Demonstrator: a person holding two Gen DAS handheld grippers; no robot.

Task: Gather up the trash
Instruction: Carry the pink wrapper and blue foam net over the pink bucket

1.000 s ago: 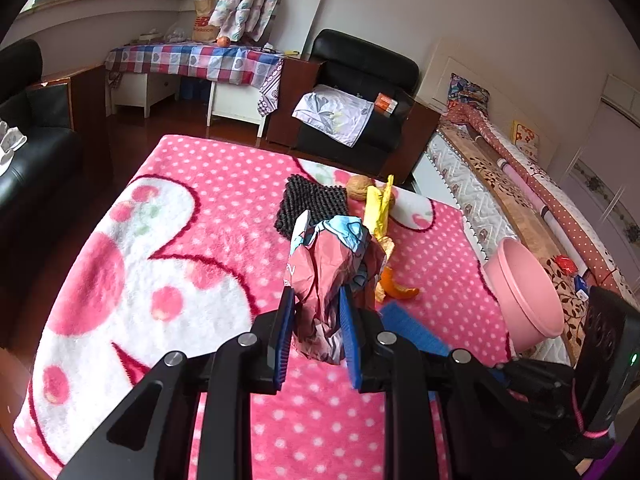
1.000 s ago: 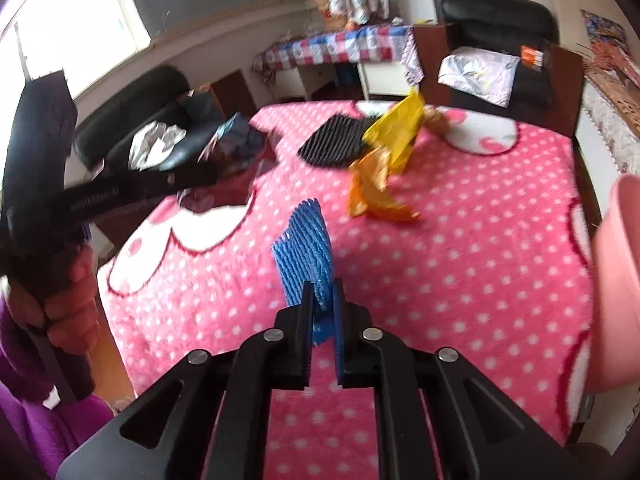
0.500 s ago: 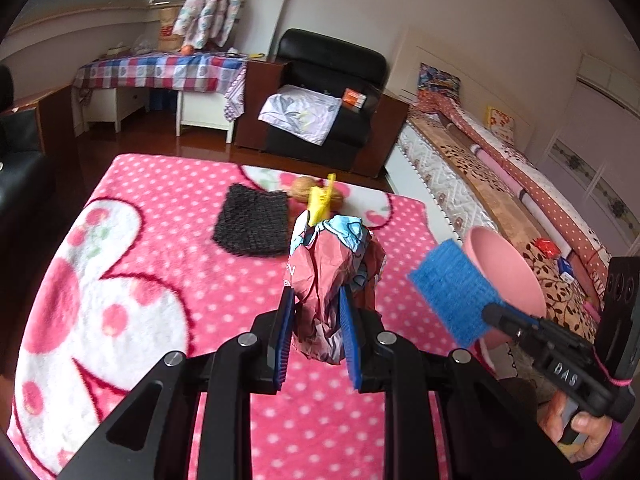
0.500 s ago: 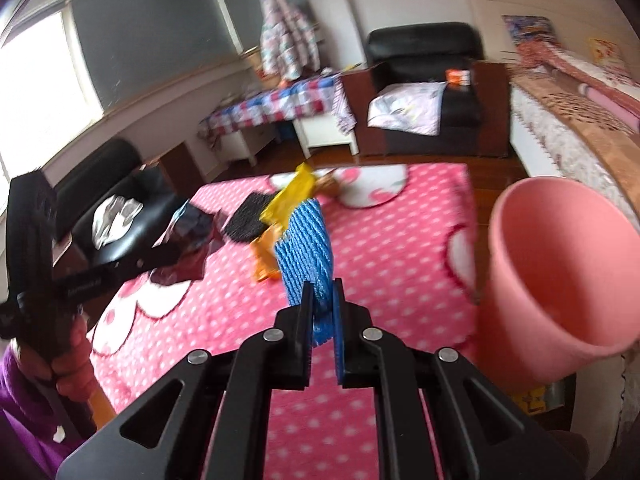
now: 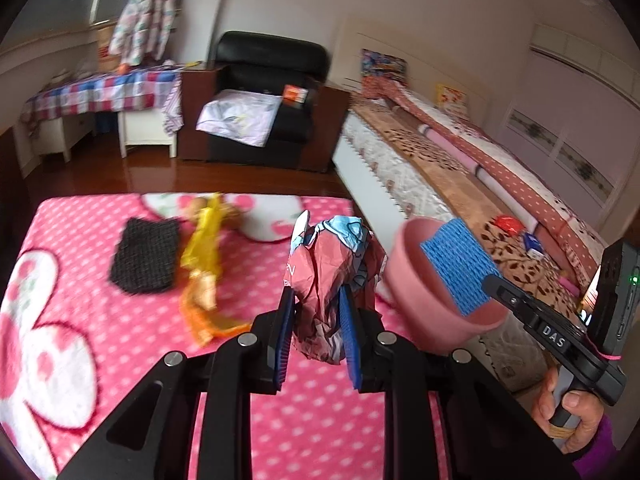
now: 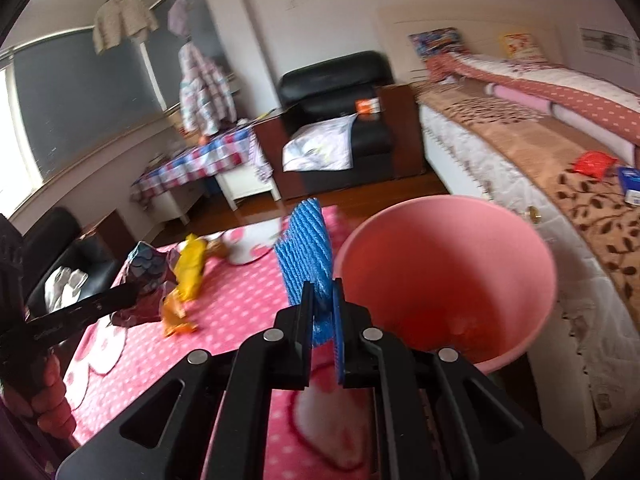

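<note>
Both loads are on the way to the round pink plastic bin (image 6: pixel 448 280) at the bench's right edge. The right tongs (image 6: pixel 322 320) pinch a ribbed blue foam sleeve (image 6: pixel 306 248) beside its rim; the left tongs (image 5: pixel 318 320) clamp a crumpled red-and-blue foil wrapper (image 5: pixel 332 264) over the pink dotted blanket (image 5: pixel 100 320). Next, I judge, each must be carried over the mouth and released.

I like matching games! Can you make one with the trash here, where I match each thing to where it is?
Things:
1. blue net
2. crumpled wrapper
3. black net
4. bin

Places:
a. lying on the pink blanket
b. in the left tongs
c. beside the bed
d. in the right tongs

Pairs: 1-d, 2-b, 3-a, 4-c
</note>
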